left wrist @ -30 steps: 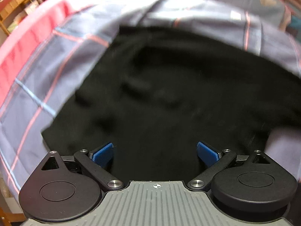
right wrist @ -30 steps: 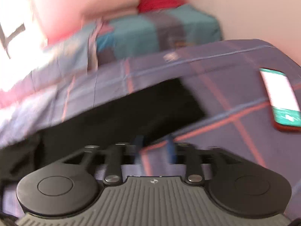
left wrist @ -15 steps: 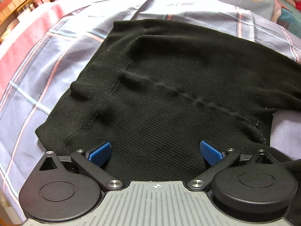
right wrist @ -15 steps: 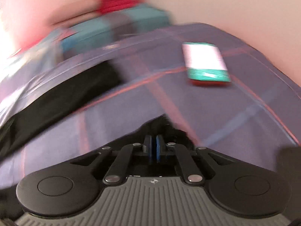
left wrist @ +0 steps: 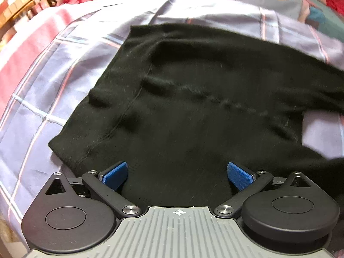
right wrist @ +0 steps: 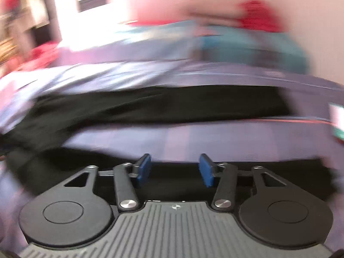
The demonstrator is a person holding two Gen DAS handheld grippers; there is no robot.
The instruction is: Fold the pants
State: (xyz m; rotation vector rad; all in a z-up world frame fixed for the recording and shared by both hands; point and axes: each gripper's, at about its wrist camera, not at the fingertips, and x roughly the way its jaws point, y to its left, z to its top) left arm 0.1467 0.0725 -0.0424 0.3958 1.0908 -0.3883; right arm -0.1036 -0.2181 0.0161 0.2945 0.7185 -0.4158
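- Plaid bedsheet [left wrist: 43, 90] in lilac with pink and white lines covers the bed I am working over.
- Black pants [left wrist: 193, 107] lie spread on it, filling the middle of my left view; the waist end sits toward 9 o'clock and one leg runs off toward 3 o'clock.
- From my right view, badly blurred, the pants [right wrist: 172, 105] show as a dark band across the centre, with another dark strip just ahead of the fingers.
- My left gripper [left wrist: 177, 173] is spread wide over the fabric, holding nothing.
- My right gripper [right wrist: 175, 169] is parted too, gripping nothing.
- At 3 o'clock in the right view, a phone [right wrist: 337, 124] lies on the sheet.
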